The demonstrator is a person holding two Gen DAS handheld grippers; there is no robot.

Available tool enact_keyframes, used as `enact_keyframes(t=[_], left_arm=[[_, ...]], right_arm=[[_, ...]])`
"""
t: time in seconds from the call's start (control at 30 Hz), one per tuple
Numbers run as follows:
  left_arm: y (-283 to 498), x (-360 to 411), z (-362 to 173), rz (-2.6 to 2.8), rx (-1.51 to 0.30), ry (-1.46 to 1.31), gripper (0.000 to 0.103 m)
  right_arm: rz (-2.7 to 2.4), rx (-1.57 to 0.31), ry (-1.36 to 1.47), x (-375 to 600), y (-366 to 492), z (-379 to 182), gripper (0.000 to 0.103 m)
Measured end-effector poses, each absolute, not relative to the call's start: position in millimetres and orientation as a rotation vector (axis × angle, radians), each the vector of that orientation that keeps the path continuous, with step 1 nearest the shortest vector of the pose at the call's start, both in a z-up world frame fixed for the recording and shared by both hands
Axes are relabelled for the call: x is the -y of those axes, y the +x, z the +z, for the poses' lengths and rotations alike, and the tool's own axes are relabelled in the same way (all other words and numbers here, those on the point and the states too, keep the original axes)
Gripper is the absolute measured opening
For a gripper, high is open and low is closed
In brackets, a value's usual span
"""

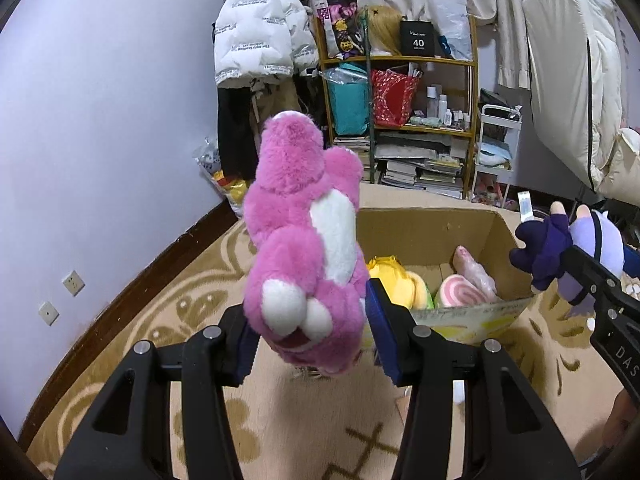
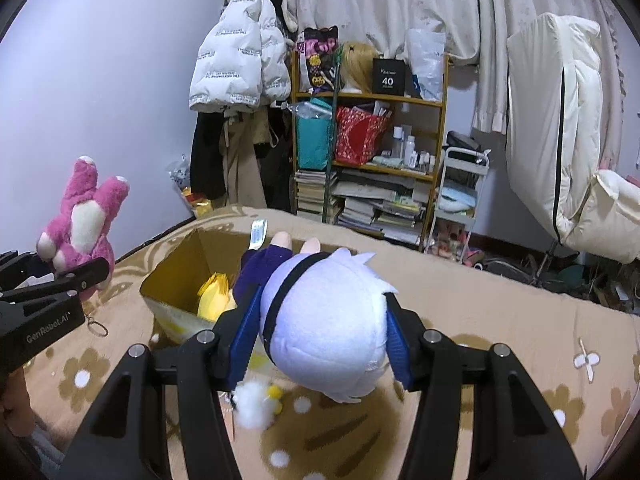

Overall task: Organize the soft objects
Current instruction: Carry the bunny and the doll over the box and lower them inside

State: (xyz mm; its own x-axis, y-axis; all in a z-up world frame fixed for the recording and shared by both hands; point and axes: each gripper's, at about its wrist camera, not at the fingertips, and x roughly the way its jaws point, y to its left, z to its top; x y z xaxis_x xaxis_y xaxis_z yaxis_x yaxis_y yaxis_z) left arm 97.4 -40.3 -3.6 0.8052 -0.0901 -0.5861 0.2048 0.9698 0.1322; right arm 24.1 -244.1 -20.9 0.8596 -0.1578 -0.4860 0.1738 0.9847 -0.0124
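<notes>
My left gripper [image 1: 310, 320] is shut on a pink and white plush bear [image 1: 304, 240], held upside down above the patterned bed cover, left of an open cardboard box [image 1: 424, 228]. The box holds a yellow plush [image 1: 396, 280], a pink swirl plush [image 1: 460, 292] and a wrapped pink item [image 1: 474, 270]. My right gripper [image 2: 320, 332] is shut on the white-haired head of a doll in dark purple clothes [image 2: 324, 320], held just right of the box [image 2: 176, 272]. The doll also shows in the left wrist view [image 1: 568, 248], and the bear in the right wrist view [image 2: 82, 220].
A small white and yellow fluffy toy [image 2: 256, 400] lies on the bed cover below the doll. A wooden shelf [image 1: 400, 92] with bags, bottles and books stands at the back. A white puffer jacket [image 1: 256, 32] hangs left of it. A white cart [image 2: 456, 196] stands right.
</notes>
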Motion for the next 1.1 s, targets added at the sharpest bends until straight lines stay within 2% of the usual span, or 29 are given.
enact_keyframes(t=[0.43,1.1], left_arm=[[127.4,50.9,-1.4,-0.154,-0.584,0.213,0.048],[158.8,67.7,-27.0,-0.162,-0.629,0.249,0.049]], right_arm=[[-0.185,-0.473,0.029,249.8,48.2,-20.0,0.06],[-0.182,-0.49,0.064,262.9,87.3,-29.7,0.06]])
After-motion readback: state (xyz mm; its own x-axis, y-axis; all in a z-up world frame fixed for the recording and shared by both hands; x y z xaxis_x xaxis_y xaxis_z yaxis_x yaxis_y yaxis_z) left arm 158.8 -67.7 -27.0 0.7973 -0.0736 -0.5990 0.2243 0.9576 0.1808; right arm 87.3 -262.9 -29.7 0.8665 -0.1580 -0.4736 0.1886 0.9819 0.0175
